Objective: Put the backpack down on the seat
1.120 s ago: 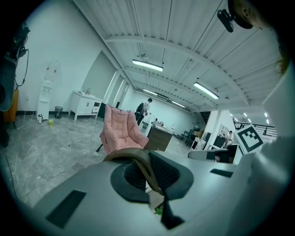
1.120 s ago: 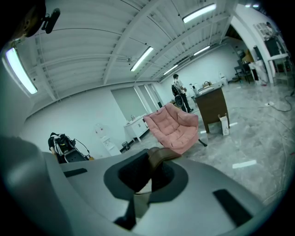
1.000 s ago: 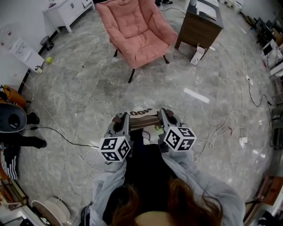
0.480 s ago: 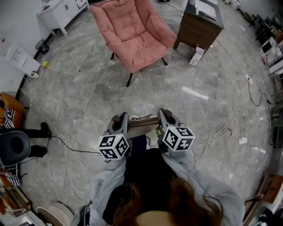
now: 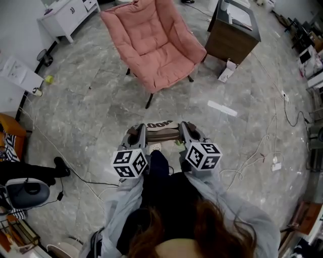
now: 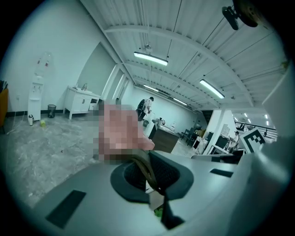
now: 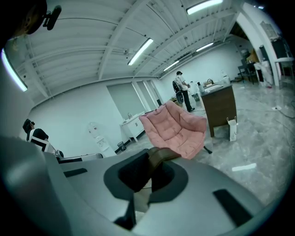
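Observation:
Between my two grippers in the head view hangs the backpack (image 5: 160, 130), brown and light with print on top. My left gripper (image 5: 137, 133) is shut on a brown strap (image 6: 144, 167) of it. The right gripper (image 5: 185, 129) is shut on another brown strap (image 7: 162, 156). Both are held level in front of the person's chest. Ahead, across a stretch of marble floor, stands the seat, a pink padded armchair (image 5: 154, 45) on dark legs, with nothing on it. The same armchair (image 7: 177, 129) shows beyond the jaws in the right gripper view. Most of the backpack's body is hidden under the grippers.
A dark wooden desk (image 5: 233, 30) stands right of the armchair, with a small white paper bag (image 5: 227, 69) on the floor beside it. A white cabinet (image 5: 65, 15) is at the far left. Cables (image 5: 252, 156) trail over the floor at right, and another person's legs (image 5: 30, 171) show at left.
Both grippers, still shut on the straps, have moved forward with the backpack. The armchair now lies closer and larger in the head view.

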Tool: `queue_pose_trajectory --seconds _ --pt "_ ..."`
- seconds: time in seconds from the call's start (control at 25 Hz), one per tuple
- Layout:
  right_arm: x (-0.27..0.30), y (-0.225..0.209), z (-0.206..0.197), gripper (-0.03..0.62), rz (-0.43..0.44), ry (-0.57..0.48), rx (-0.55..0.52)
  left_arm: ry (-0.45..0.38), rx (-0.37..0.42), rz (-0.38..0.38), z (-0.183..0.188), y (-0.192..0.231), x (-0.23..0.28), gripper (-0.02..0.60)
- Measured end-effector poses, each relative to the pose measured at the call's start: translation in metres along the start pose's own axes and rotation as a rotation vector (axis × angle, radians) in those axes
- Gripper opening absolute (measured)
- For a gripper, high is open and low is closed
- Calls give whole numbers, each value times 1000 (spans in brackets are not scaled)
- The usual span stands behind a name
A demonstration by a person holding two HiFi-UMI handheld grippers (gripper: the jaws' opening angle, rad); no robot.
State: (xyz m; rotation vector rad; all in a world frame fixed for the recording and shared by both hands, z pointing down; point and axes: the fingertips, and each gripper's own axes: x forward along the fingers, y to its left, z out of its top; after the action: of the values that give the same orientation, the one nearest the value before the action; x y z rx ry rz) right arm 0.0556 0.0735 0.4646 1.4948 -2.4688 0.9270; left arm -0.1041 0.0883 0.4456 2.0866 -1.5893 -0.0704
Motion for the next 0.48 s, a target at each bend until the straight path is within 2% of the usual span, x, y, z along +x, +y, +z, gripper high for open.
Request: queue_pose_trajectory --seconds 0.28,0.48 --pt "60 5 36 9 3 -35 -11 -11 17 -28 39 31 48 14" --pt "96 7 54 9 3 -58 -33 -10 57 -50 56 48 77 14"
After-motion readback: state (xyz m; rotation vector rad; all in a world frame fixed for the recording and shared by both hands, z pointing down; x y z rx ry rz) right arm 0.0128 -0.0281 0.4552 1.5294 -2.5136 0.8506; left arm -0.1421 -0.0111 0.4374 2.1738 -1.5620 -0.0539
